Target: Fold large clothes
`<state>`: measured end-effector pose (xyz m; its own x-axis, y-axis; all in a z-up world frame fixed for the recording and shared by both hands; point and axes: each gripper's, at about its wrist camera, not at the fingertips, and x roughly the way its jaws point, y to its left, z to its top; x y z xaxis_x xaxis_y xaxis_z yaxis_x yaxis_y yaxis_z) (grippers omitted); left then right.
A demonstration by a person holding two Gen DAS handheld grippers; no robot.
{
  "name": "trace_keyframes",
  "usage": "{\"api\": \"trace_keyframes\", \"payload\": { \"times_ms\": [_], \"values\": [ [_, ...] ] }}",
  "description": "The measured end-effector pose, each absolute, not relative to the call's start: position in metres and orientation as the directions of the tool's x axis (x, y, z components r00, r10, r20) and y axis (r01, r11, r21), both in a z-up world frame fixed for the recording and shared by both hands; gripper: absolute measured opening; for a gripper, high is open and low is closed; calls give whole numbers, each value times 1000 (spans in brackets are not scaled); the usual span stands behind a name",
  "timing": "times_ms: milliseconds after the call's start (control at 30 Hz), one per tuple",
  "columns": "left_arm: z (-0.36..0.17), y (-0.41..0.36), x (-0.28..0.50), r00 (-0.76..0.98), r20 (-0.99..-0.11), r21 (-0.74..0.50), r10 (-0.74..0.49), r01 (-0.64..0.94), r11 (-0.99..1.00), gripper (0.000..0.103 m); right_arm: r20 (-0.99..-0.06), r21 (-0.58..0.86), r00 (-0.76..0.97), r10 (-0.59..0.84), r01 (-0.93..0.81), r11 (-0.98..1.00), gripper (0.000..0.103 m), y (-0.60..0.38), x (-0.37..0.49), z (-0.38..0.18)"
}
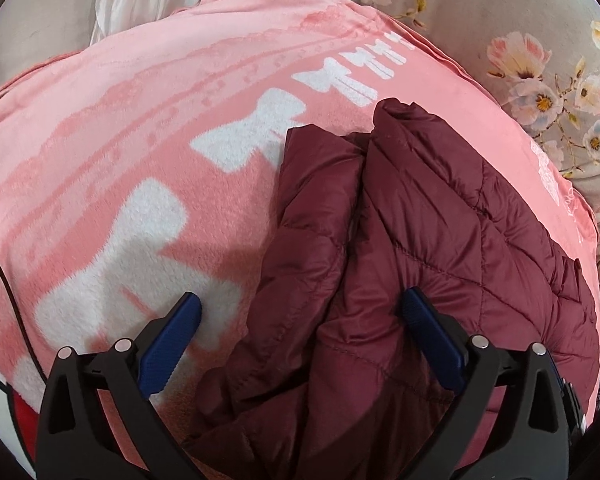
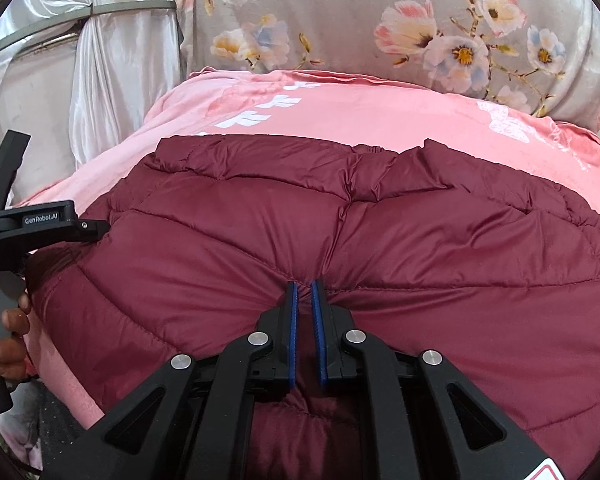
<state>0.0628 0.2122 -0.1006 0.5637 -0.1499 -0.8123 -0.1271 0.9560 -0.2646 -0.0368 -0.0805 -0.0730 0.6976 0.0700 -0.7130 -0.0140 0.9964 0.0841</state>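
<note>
We see a floral sheet (image 2: 340, 20) and white curtain (image 2: 100, 72) behind. Maroon puffer jacket (image 2: 340, 232) lies on pink blanket (image 1: 120, 140), long axis crosswise in the right view. Right hand-held gripper (image 2: 304, 292) pinches jacket fabric; left hand-held gripper (image 1: 300, 312) spread wide astride a fold.

Maroon quilted puffer jacket (image 1: 420, 240) (image 2: 300, 232), shiny, diamond-stitched, lies bunched and partly folded on the pink blanket. Left wrist view: fills 3 to 6 o'clock, two padded lobes meet along a crease running toward 12. Right wrist view: spreads across centre, fabric puckered at 6 o'clock.
</note>
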Motion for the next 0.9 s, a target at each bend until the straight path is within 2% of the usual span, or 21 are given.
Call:
{"api": "trace_keyframes", "payload": {
  "times_ms": [167, 267, 300, 333, 367, 433, 533, 900],
  "values": [
    [-99, 212, 65, 554, -807, -325, -207, -122, 938, 98, -712, 70, 700, 59, -13, 997, 10, -80, -38, -73],
    [-95, 205, 66, 543, -798, -372, -263, -100, 923, 88, -709, 57, 704, 47, -9, 998, 10, -78, -39, -73],
    [-93, 202, 66, 543, -796, -375, -267, -97, 922, 79, -707, 53, 706, 44, -8, 999, 10, -77, -40, -73],
    [-90, 199, 66, 542, -792, -388, -283, -88, 917, 65, -705, 51, 708, 40, -6, 999, 10, -77, -41, -72],
    [-88, 198, 66, 539, -788, -402, -297, -85, 912, 58, -703, 46, 710, 36, -5, 999, 10, -76, -41, -72],
    [-81, 197, 65, 544, -777, -425, -316, -83, 901, 30, -696, 42, 717, 32, -3, 999, 10, -74, -44, -70],
    [-63, 196, 60, 569, -740, -475, -359, -65, 877, 13, -692, 46, 722, 30, 2, 999, 10, -74, -48, -70],
    [25, 130, 23, 672, -613, -427, -415, 160, 890, 8, -709, 33, 705, 28, -7, 999, 10, -72, -44, -78]
  ]
}}
